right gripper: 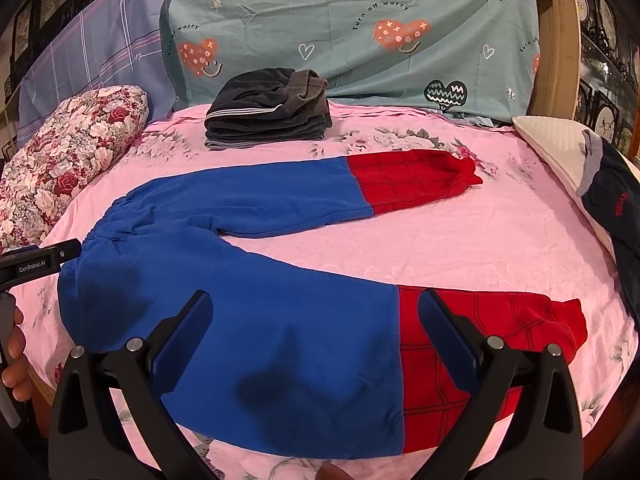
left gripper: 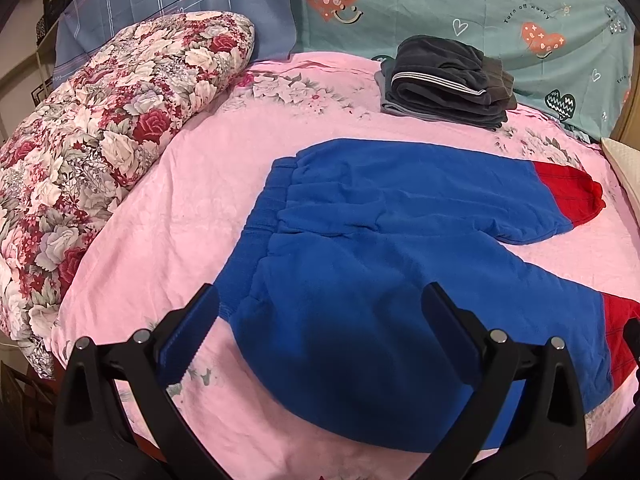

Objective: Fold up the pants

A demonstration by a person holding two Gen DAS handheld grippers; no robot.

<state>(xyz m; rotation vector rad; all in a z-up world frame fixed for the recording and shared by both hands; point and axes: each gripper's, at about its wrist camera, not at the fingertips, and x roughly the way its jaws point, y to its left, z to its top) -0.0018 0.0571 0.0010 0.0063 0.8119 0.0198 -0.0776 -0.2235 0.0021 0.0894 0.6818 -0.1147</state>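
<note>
"Turn off worry" on teal sheet point(right gripper: 360, 20); seemingly "GenRobot.AI" on left gripper point(right gripper: 40, 260).

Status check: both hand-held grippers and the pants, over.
Left hand-held gripper open, above waistband end. Right hand-held gripper open, above near leg. Blue-and-red pants flat, legs apart, unfolded. Folded dark stack behind, clear.

Two close, low views sharing the pants point(left gripper: 360, 280).

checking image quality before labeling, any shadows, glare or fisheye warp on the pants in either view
Left wrist view: the open left gripper casts a soft shadow on the blue pants; the bed edge bows strongly. Right wrist view: dark shadow blotches below the open right gripper; the pink sheet curves. Both sharp, no glare.
</note>
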